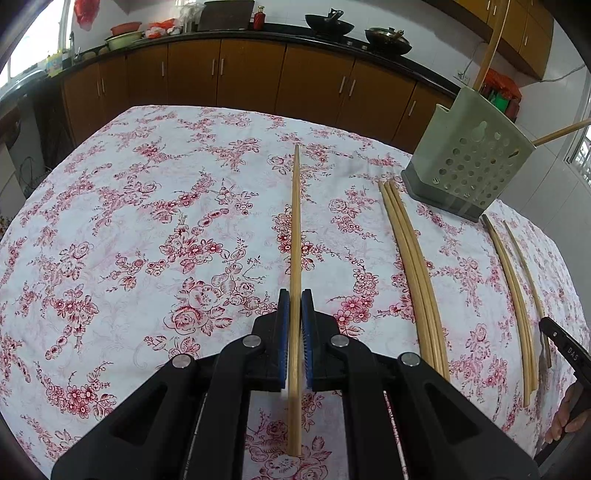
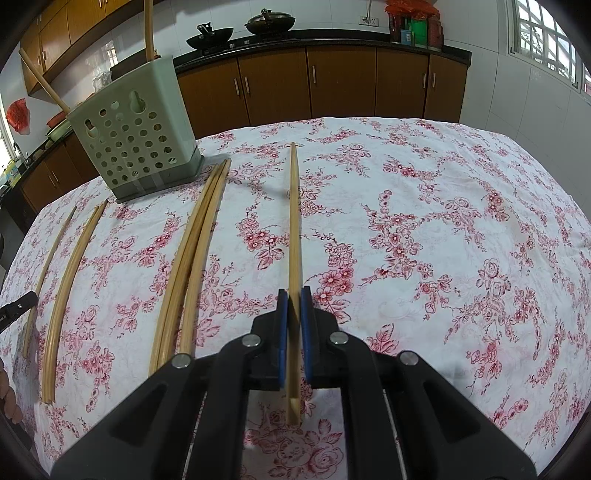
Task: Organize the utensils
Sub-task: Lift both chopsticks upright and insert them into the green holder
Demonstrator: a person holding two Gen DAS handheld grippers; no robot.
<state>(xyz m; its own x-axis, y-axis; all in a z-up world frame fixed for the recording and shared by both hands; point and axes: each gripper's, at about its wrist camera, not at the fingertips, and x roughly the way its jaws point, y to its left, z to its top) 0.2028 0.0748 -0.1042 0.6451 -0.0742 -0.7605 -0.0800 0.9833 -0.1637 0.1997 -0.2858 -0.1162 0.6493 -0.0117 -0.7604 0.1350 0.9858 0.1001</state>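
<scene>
My left gripper (image 1: 295,306) is shut on a single bamboo chopstick (image 1: 295,221) that points away over the flowered tablecloth (image 1: 147,240). My right gripper (image 2: 294,295) is likewise shut on one chopstick (image 2: 293,221). The pale green perforated holder (image 1: 469,162) (image 2: 136,140) stands at the far side with two chopsticks (image 2: 149,29) sticking out of it. A bundle of three chopsticks (image 1: 413,277) lies to the right of my left gripper. Another bundle (image 2: 195,258) lies left of my right gripper. One of the right gripper's fingers (image 1: 557,338) shows at the left view's edge.
Brown kitchen cabinets (image 1: 251,74) (image 2: 343,85) run behind the table, with woks (image 1: 328,24) on the black counter. More chopsticks (image 2: 66,284) lie toward the left edge in the right wrist view. A person's hand (image 1: 567,421) shows at the right rim.
</scene>
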